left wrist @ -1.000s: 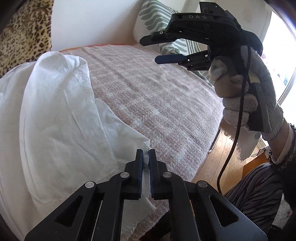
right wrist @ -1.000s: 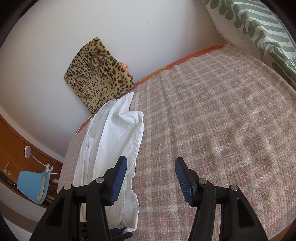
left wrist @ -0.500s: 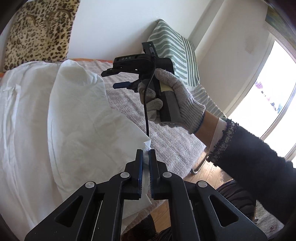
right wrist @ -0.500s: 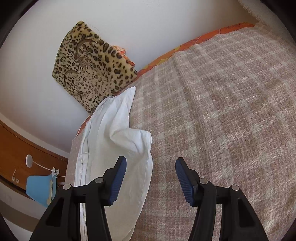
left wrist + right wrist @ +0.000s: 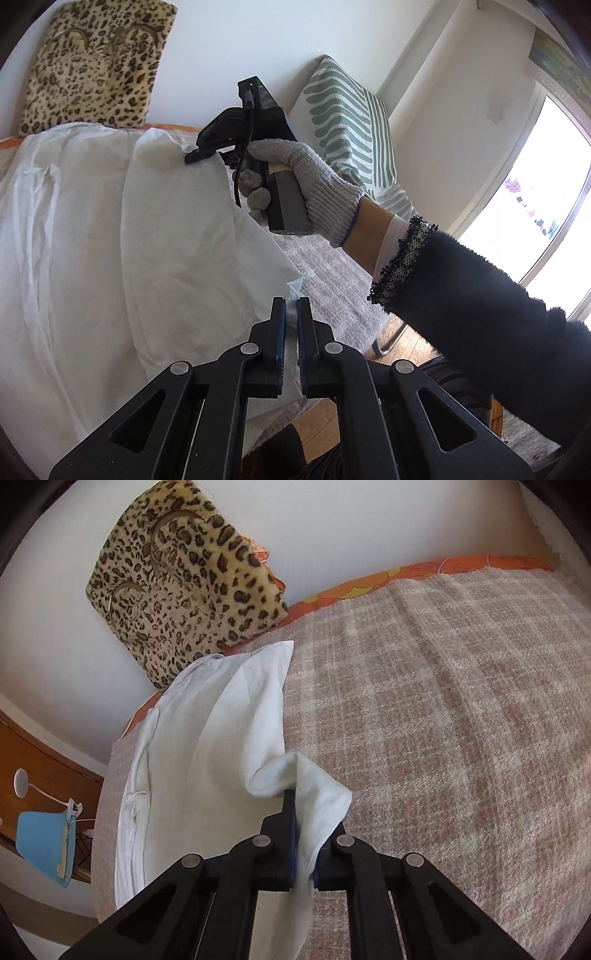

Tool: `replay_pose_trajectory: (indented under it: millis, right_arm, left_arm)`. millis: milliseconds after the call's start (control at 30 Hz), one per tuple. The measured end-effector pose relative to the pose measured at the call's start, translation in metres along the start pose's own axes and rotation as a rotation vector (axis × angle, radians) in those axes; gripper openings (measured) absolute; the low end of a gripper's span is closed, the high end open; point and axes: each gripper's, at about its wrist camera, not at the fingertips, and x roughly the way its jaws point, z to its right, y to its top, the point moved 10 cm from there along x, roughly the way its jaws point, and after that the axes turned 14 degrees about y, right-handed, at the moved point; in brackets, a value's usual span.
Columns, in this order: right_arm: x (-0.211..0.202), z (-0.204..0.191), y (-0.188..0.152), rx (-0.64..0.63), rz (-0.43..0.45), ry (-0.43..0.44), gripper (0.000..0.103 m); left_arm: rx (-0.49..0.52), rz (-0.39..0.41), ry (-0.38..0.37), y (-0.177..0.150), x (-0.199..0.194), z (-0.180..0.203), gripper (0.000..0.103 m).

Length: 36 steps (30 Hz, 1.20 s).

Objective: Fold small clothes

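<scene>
Two grippers are working one white garment [image 5: 110, 229]: the left gripper [image 5: 291, 321] is clamping its near corner, and the right gripper [image 5: 304, 834], whose jaws have just been closing, is pinching a far corner in a gloved hand [image 5: 306, 181]. One plaid blanket [image 5: 443, 720] is covering the bed, with the garment lying along its left side and bare blanket stretching right. Two cushions are leaning on the white wall beyond, one leopard-print cushion [image 5: 184, 583] and one green-striped cushion [image 5: 347, 122].
</scene>
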Motion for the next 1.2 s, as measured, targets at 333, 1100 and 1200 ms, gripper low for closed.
replay_pose_trajectory:
  millis: [333,1100,1200]
  right_arm:
    - [0.007,-0.051,0.012,-0.168,-0.068,-0.145,0.002]
    - [0.145,-0.177,-0.041,-0.564,-0.344,-0.308,0.002]
    - [0.155,-0.178,-0.046,-0.578,-0.368,-0.315,0.003]
  left_arm:
    - [-0.085,0.001,0.035,-0.022,-0.015,-0.041,0.004]
    - [-0.181,-0.033,0.133,-0.077,-0.042,-0.088,0.004]
    - [-0.197,-0.063,0.137,-0.083,-0.037,-0.091,0.004]
